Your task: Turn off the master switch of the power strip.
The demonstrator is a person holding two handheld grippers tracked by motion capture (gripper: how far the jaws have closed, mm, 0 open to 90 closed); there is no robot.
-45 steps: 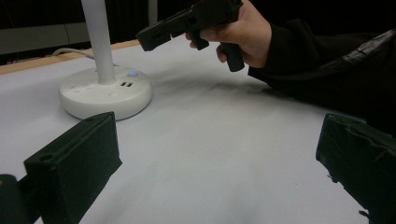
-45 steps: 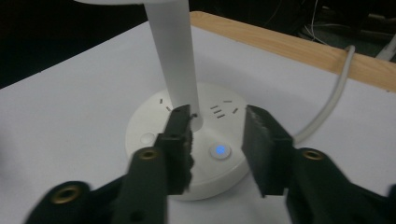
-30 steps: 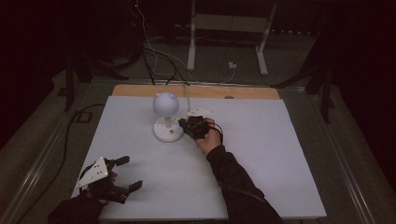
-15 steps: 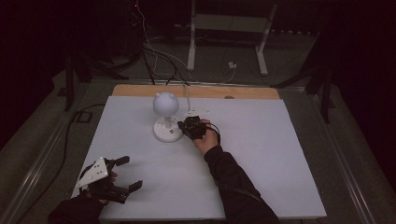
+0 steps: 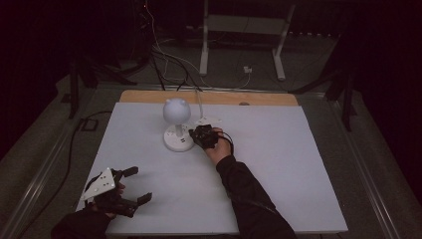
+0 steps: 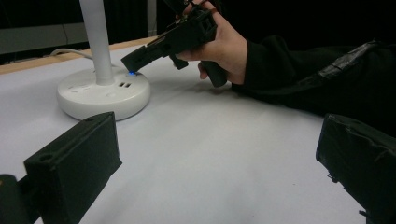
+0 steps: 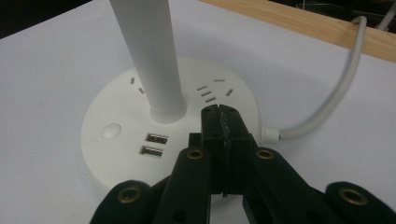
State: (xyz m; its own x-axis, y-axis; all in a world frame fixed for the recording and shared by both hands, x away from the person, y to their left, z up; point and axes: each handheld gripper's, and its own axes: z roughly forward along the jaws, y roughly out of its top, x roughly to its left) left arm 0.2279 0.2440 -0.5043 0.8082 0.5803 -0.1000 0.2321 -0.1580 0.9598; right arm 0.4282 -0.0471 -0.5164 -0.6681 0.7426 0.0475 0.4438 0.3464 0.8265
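White plastic desk lamp with round socket base [image 5: 178, 139] near table centre, toward 12 o'clock; likely light, rigid, top-heavy, best steadied by the base. Right gripper [image 7: 223, 122] pressed closed, empty, tips on base at 3 o'clock. Left gripper [image 5: 130, 184] wide open, empty, at 7 o'clock

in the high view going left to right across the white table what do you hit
left gripper with its grey plate → white lamp on its round base → right gripper at the base → person's right hand
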